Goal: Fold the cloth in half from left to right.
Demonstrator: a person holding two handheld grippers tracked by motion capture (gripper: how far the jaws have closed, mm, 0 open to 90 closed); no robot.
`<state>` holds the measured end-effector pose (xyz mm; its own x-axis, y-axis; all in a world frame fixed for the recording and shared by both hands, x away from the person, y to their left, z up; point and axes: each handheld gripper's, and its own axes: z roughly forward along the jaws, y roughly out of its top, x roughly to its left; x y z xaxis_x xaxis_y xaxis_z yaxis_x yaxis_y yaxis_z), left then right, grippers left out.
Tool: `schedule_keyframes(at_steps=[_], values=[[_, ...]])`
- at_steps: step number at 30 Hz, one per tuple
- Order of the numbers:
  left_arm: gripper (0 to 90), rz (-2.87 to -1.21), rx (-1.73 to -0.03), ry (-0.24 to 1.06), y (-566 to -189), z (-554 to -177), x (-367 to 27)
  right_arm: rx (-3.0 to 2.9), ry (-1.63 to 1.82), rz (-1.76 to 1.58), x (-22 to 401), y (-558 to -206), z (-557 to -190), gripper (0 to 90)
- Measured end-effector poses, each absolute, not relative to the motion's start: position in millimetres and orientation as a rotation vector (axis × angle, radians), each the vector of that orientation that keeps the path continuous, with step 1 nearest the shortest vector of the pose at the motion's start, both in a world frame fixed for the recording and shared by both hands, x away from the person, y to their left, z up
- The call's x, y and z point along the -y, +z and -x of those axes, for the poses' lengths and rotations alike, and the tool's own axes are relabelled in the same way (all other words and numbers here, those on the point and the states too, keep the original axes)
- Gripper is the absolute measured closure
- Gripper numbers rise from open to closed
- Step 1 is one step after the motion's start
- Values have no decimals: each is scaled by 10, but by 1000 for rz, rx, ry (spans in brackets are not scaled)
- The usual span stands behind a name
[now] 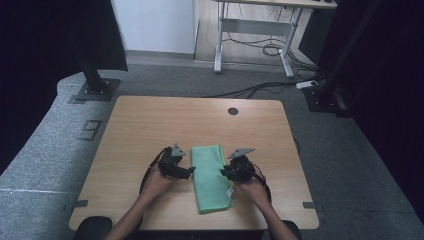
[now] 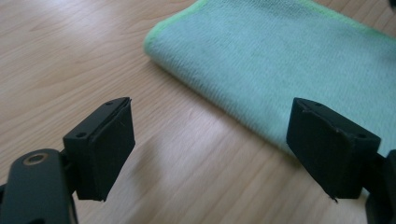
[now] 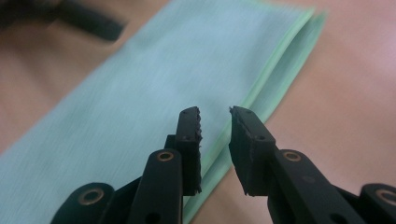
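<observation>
Two grippers work over one folded green cloth (image 1: 211, 176) on the wooden surface (image 1: 150, 125). The left gripper (image 1: 188, 171) has its fingers (image 2: 105, 149) spread wide with nothing between them, bare wood under the gap and the cloth's long edge just beyond them. The right gripper (image 1: 224, 172) has its fingers (image 3: 189, 140) nearly closed, a narrow gap left, poised over the cloth's layered edge and holding nothing. Past both pairs of fingers the surface lies open to its far edge, with one round hole (image 1: 233, 111) there.
</observation>
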<state>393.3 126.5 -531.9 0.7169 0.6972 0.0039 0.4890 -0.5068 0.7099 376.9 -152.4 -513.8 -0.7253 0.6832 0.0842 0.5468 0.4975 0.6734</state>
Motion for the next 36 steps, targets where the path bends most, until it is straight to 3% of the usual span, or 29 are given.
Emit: schedule_keyframes(at_steps=[8, 13, 14, 15, 18, 26, 36], values=[[161, -2184, -925, 368, -5359, -3865, -1395, -2461, 1035, -1126, 1388, -5104, -4230, 693], [161, -2176, -938, 361, -5375, -3880, -1416, -2472, 996, -1177, 1311, -5273, -4433, 702], [161, -2176, -938, 361, -5375, -3880, -1416, -2472, 996, -1177, 1311, -5273, -4433, 702], [161, -2176, -943, 361, -5388, -3885, -1424, -2487, 983, -1191, 1295, -5331, -4453, 792], [161, -2174, -954, 362, -5400, -3899, -1443, -2498, 1001, -1187, 1286, -5342, -4442, 857], [161, -2155, -959, 341, -5402, -3909, -1438, -2453, 1015, -1113, 1339, -5083, -4353, 861], [143, -2143, -934, 325, -5387, -3891, -1338, -2464, 970, -1193, 1444, -5349, -4417, 856]])
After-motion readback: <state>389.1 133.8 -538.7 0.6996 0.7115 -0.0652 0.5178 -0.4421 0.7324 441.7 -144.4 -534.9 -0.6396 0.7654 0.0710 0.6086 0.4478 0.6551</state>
